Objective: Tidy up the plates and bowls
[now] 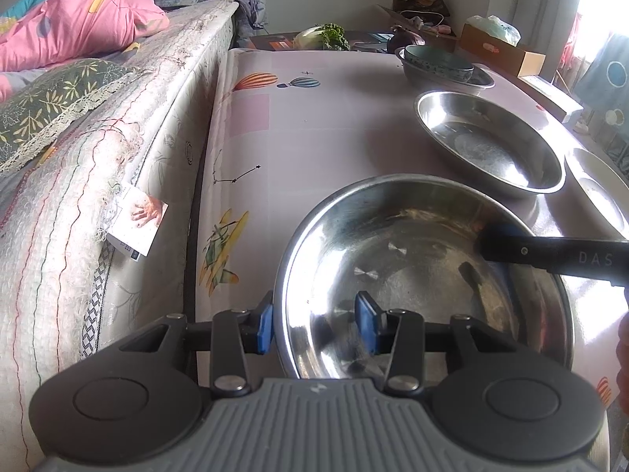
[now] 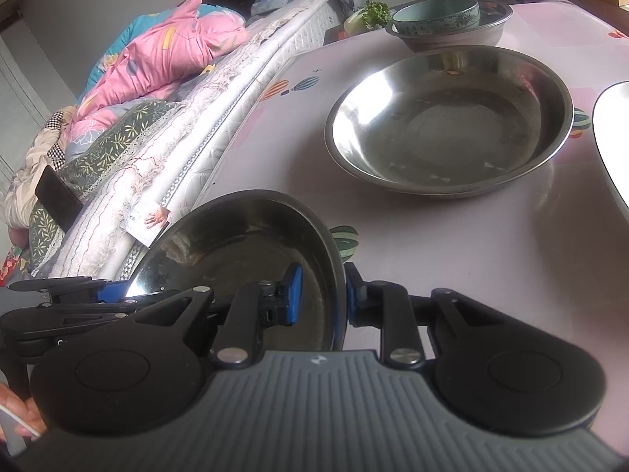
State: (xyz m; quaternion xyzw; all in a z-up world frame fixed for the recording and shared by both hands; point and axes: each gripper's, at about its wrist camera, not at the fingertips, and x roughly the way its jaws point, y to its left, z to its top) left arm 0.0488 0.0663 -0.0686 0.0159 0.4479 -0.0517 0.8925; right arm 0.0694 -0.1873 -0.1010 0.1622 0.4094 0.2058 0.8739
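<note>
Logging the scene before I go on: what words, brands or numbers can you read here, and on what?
"DAS": white letters on the right gripper arm, cut off at the picture's edge.
Paper tag on the mattress side: print too small to read.
Cardboard box: red mark, blurred.
Gripper bodies: a small white emblem, no letters.

- steel plate point(image 1: 424, 275) – shiny silver, bright glare patches
- 2nd steel plate point(image 2: 448, 122) – silver, duller grey middle
- bowl point(image 2: 436, 17) – pale teal inside, blue-white patterned band outside
- tablecloth point(image 1: 314, 129) – pale pink/lilac w/ striped hot-air balloons, orange & teal; yellow plane print
- left gripper point(image 1: 314, 324), right gripper point(image 2: 320, 295) – black arms, blue pads, grey ribbed body
- quilt point(image 1: 74, 23) – pink w/ yellow & blue spots
- pillow point(image 1: 51, 106) – dark green, yellow leaf print, cream lace edge
- mattress point(image 1: 129, 165) – white w/ grey pattern
</note>
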